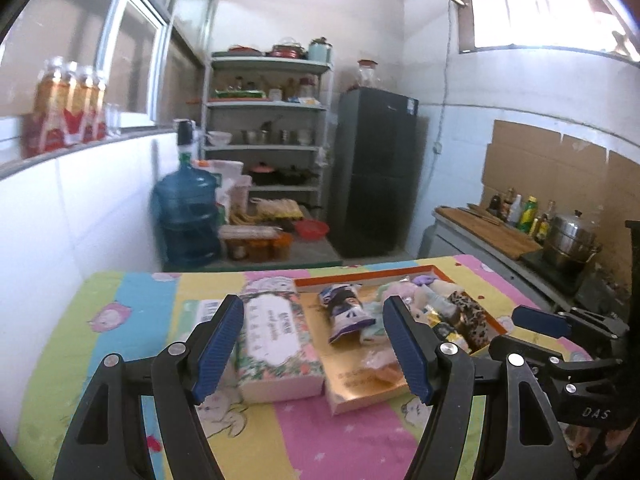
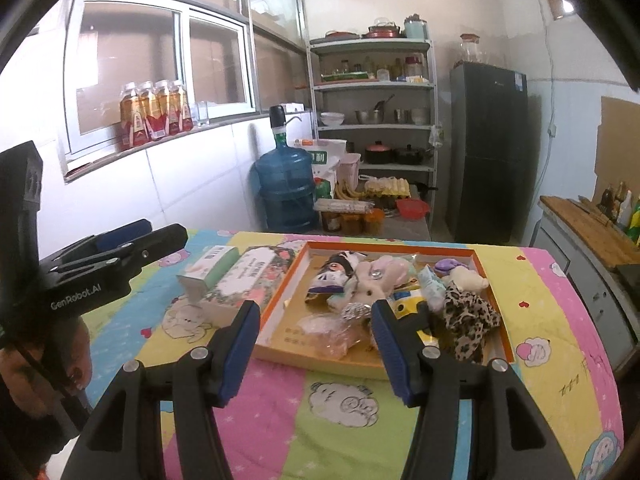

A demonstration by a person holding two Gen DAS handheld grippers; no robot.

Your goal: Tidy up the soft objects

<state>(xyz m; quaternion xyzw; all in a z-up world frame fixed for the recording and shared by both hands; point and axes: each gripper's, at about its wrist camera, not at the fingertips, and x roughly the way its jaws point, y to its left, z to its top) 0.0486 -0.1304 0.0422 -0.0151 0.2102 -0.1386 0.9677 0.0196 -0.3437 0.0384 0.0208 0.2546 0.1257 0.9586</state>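
- Left gripper (image 1: pixel 314 346): jaws spread wide with nothing between the blue pads; it hangs above the near part of the table, apart from everything on it.
- Right gripper (image 2: pixel 316 340): jaws parted at a middling width, nothing clamped; it too hangs above the table, short of the tray.
- Tray (image 2: pixel 486 280): shallow, orange-rimmed, lying on the cartoon-print tablecloth (image 2: pixel 340 404); the soft objects are heaped inside it.
- In the heap: a pale pink plush toy (image 2: pixel 376 280) near the middle; a leopard-print cloth (image 2: pixel 468 316) at the right end; a small doll (image 2: pixel 336 270) toward the left; a crinkled clear wrapper (image 2: pixel 328 330) at the near edge.
- Floral box (image 2: pixel 244 280): just left of the tray, touching or nearly so; a green-and-white carton (image 2: pixel 208 270) lies against its far-left side.
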